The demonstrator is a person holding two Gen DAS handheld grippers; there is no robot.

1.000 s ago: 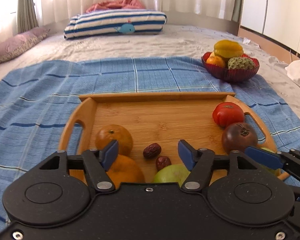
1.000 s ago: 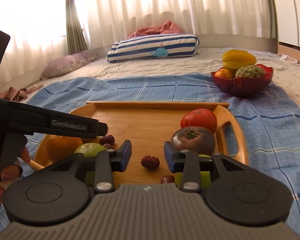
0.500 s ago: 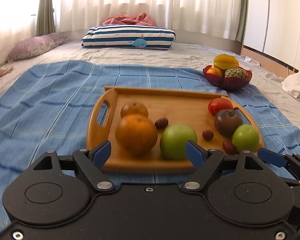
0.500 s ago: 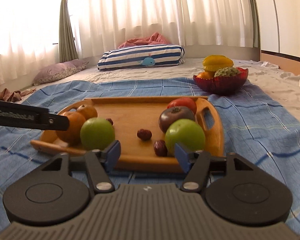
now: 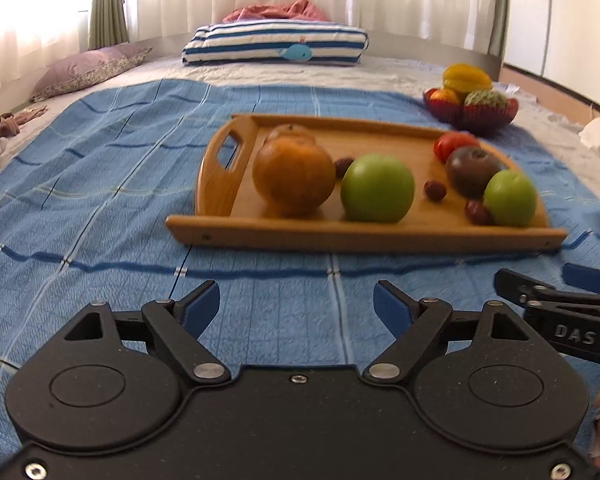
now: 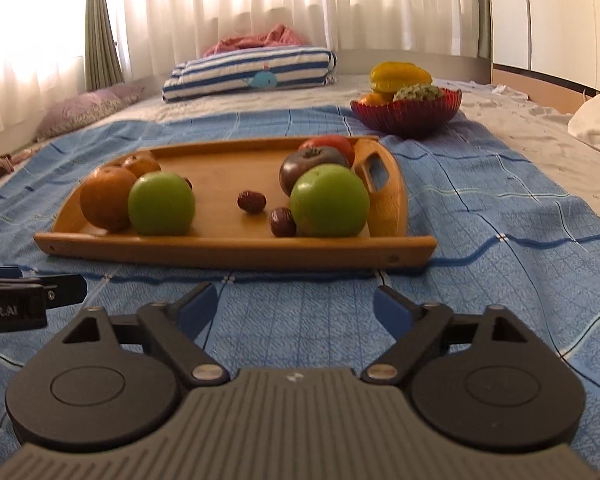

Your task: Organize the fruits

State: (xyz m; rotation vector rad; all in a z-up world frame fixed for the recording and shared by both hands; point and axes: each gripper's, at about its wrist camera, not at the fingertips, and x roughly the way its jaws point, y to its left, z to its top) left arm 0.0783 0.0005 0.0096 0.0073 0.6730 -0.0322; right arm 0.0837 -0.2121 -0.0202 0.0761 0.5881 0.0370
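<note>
Fruit sits on the wooden tray [image 5: 219, 196] in front of me, on the blue checked blanket [image 5: 99, 184] on the bed. I see a big orange [image 5: 293, 178] at the tray's left side with a smaller orange [image 5: 291, 132] just behind it. Beside the big orange is a green apple [image 5: 378, 188]. A second green apple [image 5: 510, 199] is near the right end, touching a dark purple tomato [image 5: 474, 170], and a red tomato [image 5: 454, 145] is behind that. Three little red dates [image 6: 251, 201] lie between the fruits. My left gripper [image 5: 297, 307] and my right gripper [image 6: 295, 305] both hang over the blanket near the tray, fingers spread wide with nothing in them. Far back on the right, a red bowl [image 6: 408, 114] holds a yellow starfruit [image 6: 400, 74] and other fruit
</note>
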